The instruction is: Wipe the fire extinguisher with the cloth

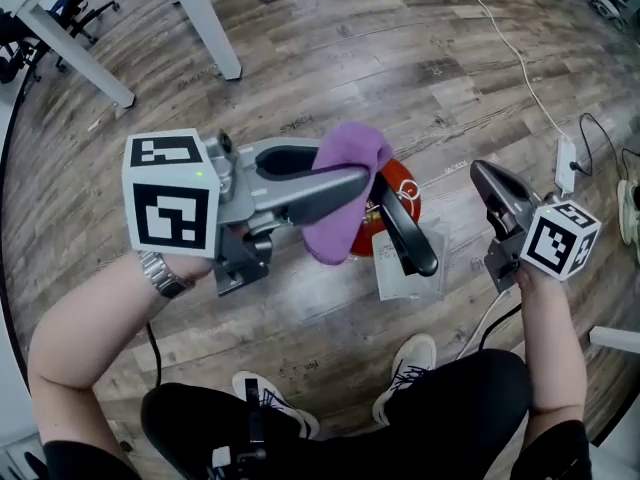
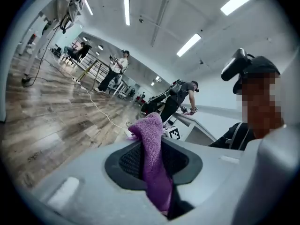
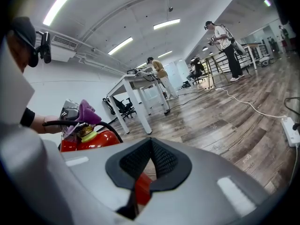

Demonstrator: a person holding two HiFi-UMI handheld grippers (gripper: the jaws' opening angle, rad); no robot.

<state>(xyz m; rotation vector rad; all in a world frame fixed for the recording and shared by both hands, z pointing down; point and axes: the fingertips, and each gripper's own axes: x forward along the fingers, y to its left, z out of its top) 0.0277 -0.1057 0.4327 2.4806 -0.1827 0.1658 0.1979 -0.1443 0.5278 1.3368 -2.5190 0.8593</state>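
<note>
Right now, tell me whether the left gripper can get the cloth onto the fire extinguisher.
Probably yes. The left gripper is shut on the cloth, which hangs over the top of the fire extinguisher; nothing stands between them, and the right gripper sits aside.

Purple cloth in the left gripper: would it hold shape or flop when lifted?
Probably floppy: the purple cloth droops limply from the shut left gripper. Likely light, since one pinch carries it. Its fuzzy pile should resist slipping.
</note>
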